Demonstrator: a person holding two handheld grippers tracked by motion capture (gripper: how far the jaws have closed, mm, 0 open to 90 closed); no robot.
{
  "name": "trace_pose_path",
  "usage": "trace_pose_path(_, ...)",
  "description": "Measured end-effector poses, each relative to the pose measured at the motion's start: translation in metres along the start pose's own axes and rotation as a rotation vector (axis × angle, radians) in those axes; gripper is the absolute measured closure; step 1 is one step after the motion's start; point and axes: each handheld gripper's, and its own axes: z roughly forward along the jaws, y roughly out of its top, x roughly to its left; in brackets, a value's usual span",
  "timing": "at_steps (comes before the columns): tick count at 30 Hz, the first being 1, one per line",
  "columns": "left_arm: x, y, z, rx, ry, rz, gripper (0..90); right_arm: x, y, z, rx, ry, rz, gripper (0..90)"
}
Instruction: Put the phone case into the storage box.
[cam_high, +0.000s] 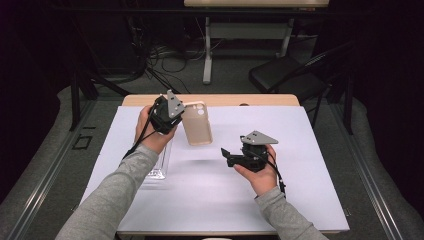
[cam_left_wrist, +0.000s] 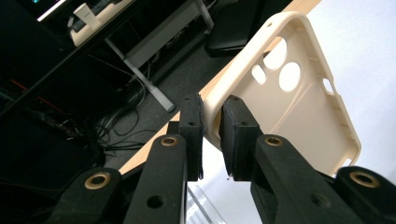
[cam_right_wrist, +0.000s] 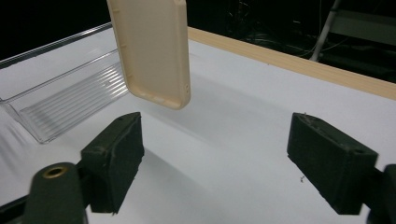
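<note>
The left gripper (cam_left_wrist: 212, 135) is clamping the phone case (cam_left_wrist: 299, 93) by 1 edge, lifted off the table. The right gripper (cam_right_wrist: 233, 163) is waiting just below it, jaws apart — the handover or placement is probably pending.

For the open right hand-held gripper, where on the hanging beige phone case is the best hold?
Probably the free lower end of the phone case, coming from the right hand-held gripper side. The left hand-held gripper pinches its rim near the camera cutouts, so the bottom hangs clear above the table, thin enough for open jaws.
</note>
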Motion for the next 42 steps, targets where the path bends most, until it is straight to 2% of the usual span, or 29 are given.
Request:
trace_pose_path(6, 0.003, -0.002, 0.004, 0.003, 0.010, 0.012, 79.6, 0.000, 0.000, -0.001, 0.009, -0.005, 0.019, 14.1)
trace_pose_path(8, 0.005, -0.002, 0.005, -0.002, 0.015, 0.008, 79.6, 0.000, 0.000, -0.001, 0.012, -0.021, 0.028, 12.9)
trace_pose_path(17, 0.020, -0.003, 0.006, -0.009, 0.040, 0.005, 79.6, -0.004, 0.001, -0.005, -0.006, -0.010, 0.077, 4.1)
trace_pose_path(19, 0.023, -0.004, 0.006, -0.007, 0.044, 0.005, 79.6, -0.004, 0.000, -0.005, -0.004, -0.017, 0.061, 0.0)
trace_pose_path(23, 0.030, -0.005, 0.005, -0.007, 0.051, 0.007, 79.6, -0.003, -0.002, -0.006, 0.006, -0.033, 0.047, 0.0)
trace_pose_path(25, 0.033, -0.006, 0.005, -0.012, 0.057, 0.008, 79.6, -0.004, -0.002, -0.007, 0.004, -0.034, 0.052, 0.0)
trace_pose_path(37, 0.055, -0.009, 0.001, -0.020, 0.091, 0.021, 79.6, -0.009, -0.010, -0.019, -0.051, -0.120, 0.071, 0.0)
trace_pose_path(42, 0.061, -0.013, 0.004, -0.021, 0.094, 0.020, 79.6, -0.011, -0.014, -0.026, -0.051, -0.126, 0.057, 0.0)
